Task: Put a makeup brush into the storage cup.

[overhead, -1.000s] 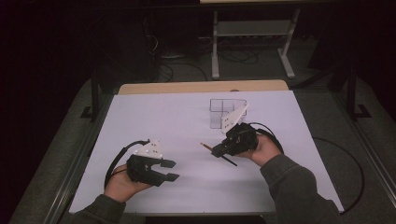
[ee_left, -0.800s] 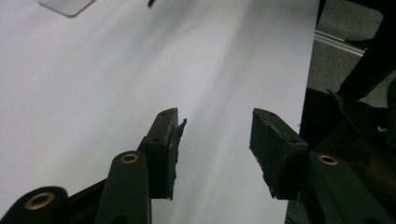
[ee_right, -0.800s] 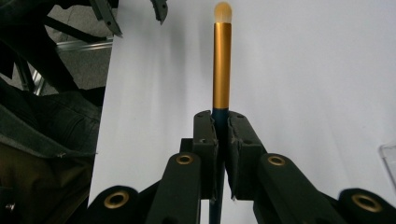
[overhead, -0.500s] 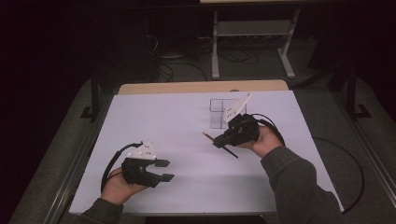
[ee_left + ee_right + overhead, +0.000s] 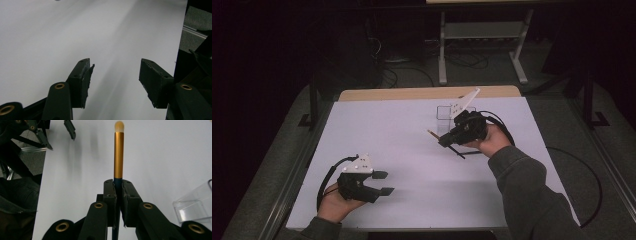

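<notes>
My right gripper [image 5: 443, 141] is shut on a slim makeup brush [image 5: 432, 133] and holds it above the white table, beside a clear plastic organizer [image 5: 445, 113]. In the right gripper view the brush [image 5: 119, 152] runs straight out between the pads of my right gripper [image 5: 119, 185]: dark handle, gold ferrule, pale tip. The organizer [image 5: 195, 200] lies at lower right there. My left gripper [image 5: 386, 183] rests low near the table's front left. Its jaws have just been opening and stand apart with nothing between them [image 5: 115, 72].
A white sheet [image 5: 402, 130] covers the table, with a wooden strip [image 5: 412, 93] along the far edge. A metal stand [image 5: 482, 35] and cables sit on the dark floor behind. Grey rails [image 5: 287, 185] border the table's sides.
My right hand has carried the brush up and back towards the clear organizer. My left hand has slid slightly towards the front edge, its jaws spreading wider.
</notes>
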Demonstrator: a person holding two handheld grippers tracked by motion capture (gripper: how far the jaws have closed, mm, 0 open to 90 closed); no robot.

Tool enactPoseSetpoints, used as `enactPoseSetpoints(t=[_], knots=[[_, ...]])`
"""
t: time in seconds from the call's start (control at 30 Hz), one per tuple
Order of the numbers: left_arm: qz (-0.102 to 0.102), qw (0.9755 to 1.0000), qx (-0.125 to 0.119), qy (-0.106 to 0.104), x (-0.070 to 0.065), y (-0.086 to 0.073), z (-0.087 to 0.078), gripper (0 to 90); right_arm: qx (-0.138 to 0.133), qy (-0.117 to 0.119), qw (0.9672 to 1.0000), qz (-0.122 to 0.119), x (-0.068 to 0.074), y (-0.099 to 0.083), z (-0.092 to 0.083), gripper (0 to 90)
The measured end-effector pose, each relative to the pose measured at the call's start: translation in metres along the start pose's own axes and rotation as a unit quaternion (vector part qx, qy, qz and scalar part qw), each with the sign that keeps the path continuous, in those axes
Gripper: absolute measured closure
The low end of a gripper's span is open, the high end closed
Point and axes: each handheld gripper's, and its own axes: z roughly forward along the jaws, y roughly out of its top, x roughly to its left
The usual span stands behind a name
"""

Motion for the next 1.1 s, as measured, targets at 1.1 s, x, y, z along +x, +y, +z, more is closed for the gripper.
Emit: enactPoseSetpoints(t=[1.1], knots=[[-0.009,0.9999,-0.009,0.006,0.004,-0.009,-0.003,33.8,-0.020,-0.034,0.9991,0.013,-0.051,0.042,-0.010,82.5]])
